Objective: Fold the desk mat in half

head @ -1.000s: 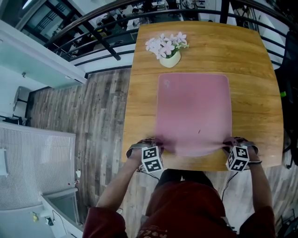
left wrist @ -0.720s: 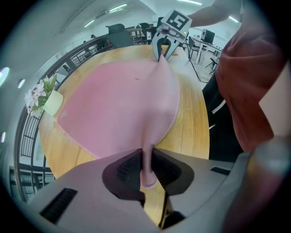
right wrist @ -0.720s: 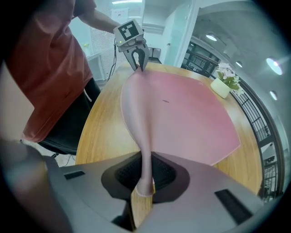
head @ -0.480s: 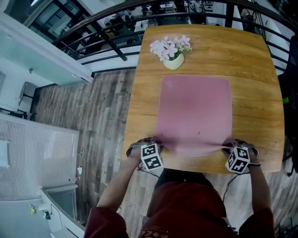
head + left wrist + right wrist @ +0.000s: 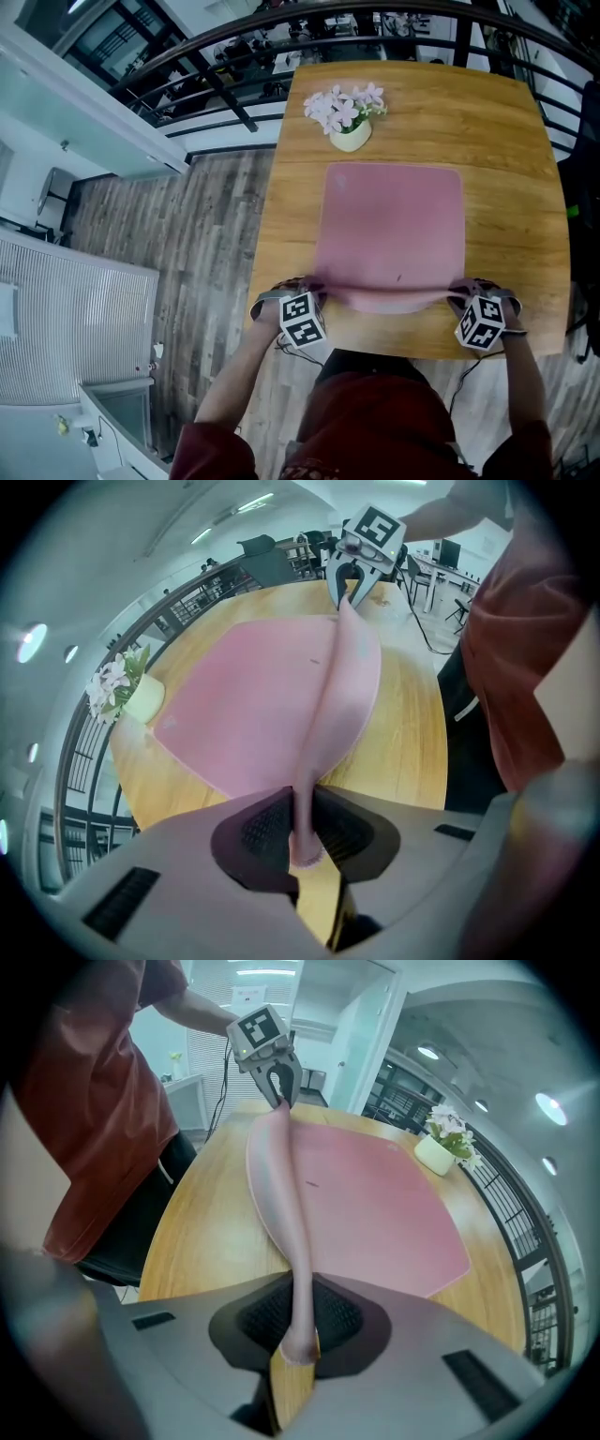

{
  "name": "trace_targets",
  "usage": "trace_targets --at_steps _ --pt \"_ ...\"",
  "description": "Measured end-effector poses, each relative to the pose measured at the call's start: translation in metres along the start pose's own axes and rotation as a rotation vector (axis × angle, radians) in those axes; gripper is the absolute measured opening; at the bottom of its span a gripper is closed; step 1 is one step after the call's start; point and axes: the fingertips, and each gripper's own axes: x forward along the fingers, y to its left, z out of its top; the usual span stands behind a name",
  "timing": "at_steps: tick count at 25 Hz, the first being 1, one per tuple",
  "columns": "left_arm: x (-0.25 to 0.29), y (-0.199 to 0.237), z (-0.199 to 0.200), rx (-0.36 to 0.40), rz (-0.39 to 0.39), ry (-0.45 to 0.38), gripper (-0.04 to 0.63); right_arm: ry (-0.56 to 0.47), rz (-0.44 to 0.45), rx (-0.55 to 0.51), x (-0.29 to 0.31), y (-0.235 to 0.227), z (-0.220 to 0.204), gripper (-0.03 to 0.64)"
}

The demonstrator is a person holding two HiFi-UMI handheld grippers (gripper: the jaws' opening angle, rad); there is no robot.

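A pink desk mat lies on the wooden table, its near edge lifted off the wood and sagging between the two grippers. My left gripper is shut on the mat's near left corner, pinched between the dark pads. My right gripper is shut on the near right corner. From each gripper view the raised pink edge runs across to the other gripper. The far half of the mat rests flat.
A cream pot of pale pink flowers stands just beyond the mat's far edge, left of centre. Black railings run behind the table. The person's red-clad body is at the table's near edge; wooden floor lies to the left.
The mat's near edge has lifted a little and drawn slightly away from the table's near edge. Both grippers stay at its near corners; the view has shifted slightly.
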Motion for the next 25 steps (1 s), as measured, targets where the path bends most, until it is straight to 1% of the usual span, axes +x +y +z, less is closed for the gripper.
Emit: trace_targets --at_steps 9,15,20,25 --pt "0.012 0.022 0.003 -0.017 0.005 -0.006 0.081 -0.001 -0.068 0.024 0.007 -0.022 0.002 0.054" --pt "0.019 0.043 0.009 0.003 0.027 -0.013 0.081 0.011 -0.092 0.046 0.011 -0.04 0.003 0.052" --pt "0.028 0.058 0.013 0.009 0.026 -0.019 0.081 0.021 -0.106 0.069 0.018 -0.049 0.002 0.052" --pt "0.037 0.068 0.014 0.008 0.026 -0.031 0.08 0.035 -0.121 0.069 0.024 -0.06 0.002 0.052"
